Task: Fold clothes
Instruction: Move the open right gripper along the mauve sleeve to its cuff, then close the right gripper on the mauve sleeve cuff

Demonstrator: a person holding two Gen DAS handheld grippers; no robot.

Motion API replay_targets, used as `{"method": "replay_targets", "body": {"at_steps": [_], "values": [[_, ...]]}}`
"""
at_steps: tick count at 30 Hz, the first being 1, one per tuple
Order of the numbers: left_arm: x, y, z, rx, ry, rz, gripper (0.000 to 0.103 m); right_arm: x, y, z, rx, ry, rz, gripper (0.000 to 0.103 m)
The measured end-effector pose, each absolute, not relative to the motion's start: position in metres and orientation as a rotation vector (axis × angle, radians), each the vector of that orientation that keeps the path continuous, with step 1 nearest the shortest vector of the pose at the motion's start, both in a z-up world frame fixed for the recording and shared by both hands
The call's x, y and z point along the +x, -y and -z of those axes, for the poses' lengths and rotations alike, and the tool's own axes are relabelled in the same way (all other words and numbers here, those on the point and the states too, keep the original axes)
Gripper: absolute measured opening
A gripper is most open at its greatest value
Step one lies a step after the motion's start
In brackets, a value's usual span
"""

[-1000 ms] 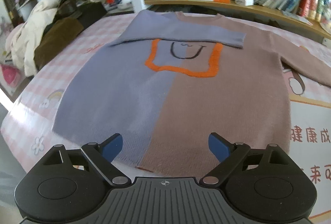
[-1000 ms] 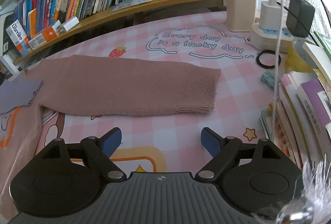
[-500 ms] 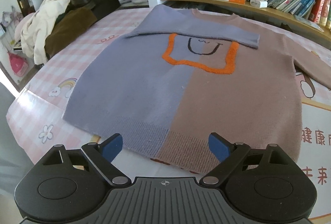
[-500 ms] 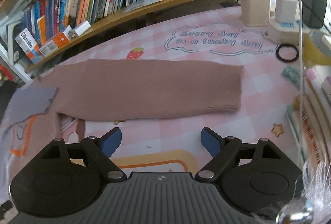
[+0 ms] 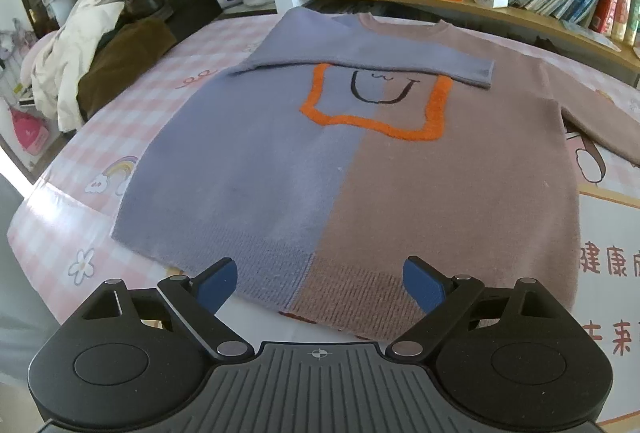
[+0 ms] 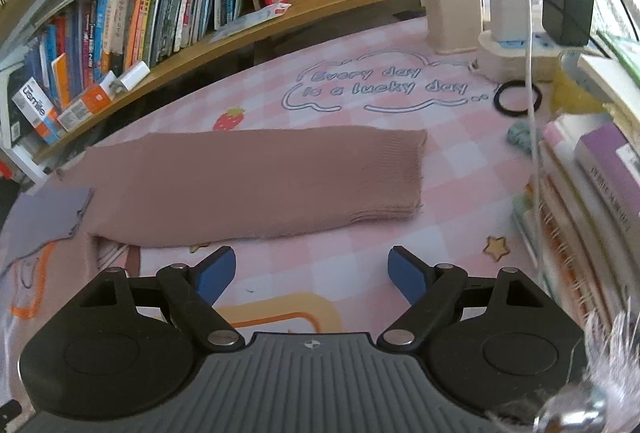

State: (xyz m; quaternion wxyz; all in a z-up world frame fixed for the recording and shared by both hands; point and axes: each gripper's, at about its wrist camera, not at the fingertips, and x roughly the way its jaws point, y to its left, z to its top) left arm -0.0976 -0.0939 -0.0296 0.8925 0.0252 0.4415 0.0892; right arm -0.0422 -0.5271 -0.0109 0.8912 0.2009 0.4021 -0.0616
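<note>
The sweater [image 5: 344, 169] is lying flat on the pink checked mat [image 6: 360, 105], its brown sleeve [image 6: 256, 185] stretching sideways just beyond the right gripper [image 6: 312, 273], nearer than the left gripper [image 5: 320, 281]. Both are gaping empty. Half lavender, half brown, its lavender sleeve [image 5: 372, 61] is already lying folded across the chest.

You've got the sweater [image 5: 360, 169] lying flat on the desk [image 5: 132, 121], hem toward you, neck toward the bookshelf [image 5: 500, 13] behind it. 1 sleeve [image 5: 380, 53] lies folded across the chest. The other sleeve [image 6: 256, 185] stretches out to the right over the desk. Your left gripper [image 5: 320, 283] sits above the hem; your right gripper [image 6: 312, 275] sits just in front of that outstretched sleeve. Right of the cuff there's a stack of books [image 6: 592, 193]; a pile of clothes [image 5: 100, 45] sits far left.
</note>
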Motion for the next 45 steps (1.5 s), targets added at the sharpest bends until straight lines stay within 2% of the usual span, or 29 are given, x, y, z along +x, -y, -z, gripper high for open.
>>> {"method": "replay_targets", "body": {"at_steps": [16,24,26,31,39,40,42,45], "values": [[-0.1,0.09,0.032,0.056,-0.931,-0.205,0.092,-0.024,0.524,0.016,0.415,-0.771,0.124,0.081],[-0.103,0.087,0.033,0.06,-0.939,-0.204,0.092,-0.006,0.547,0.019,0.552,-0.705,0.169,0.079],[-0.105,0.087,0.033,0.066,-0.939,-0.197,0.092,-0.004,0.554,0.02,0.614,-0.692,0.186,0.076],[-0.107,0.085,0.033,0.058,-0.939,-0.206,0.092,-0.003,0.563,0.02,0.647,-0.71,0.232,0.05],[-0.103,0.091,0.032,0.067,-0.932,-0.186,0.092,-0.008,0.576,0.023,0.737,-0.742,0.288,0.021],[-0.103,0.091,0.032,0.069,-0.93,-0.183,0.092,-0.008,0.576,0.023,0.728,-0.751,0.298,0.013],[-0.104,0.091,0.032,0.068,-0.928,-0.182,0.092,-0.007,0.576,0.023,0.711,-0.766,0.318,0.009],[-0.104,0.09,0.031,0.062,-0.924,-0.187,0.092,-0.006,0.574,0.022,0.693,-0.777,0.323,0.007]]}}
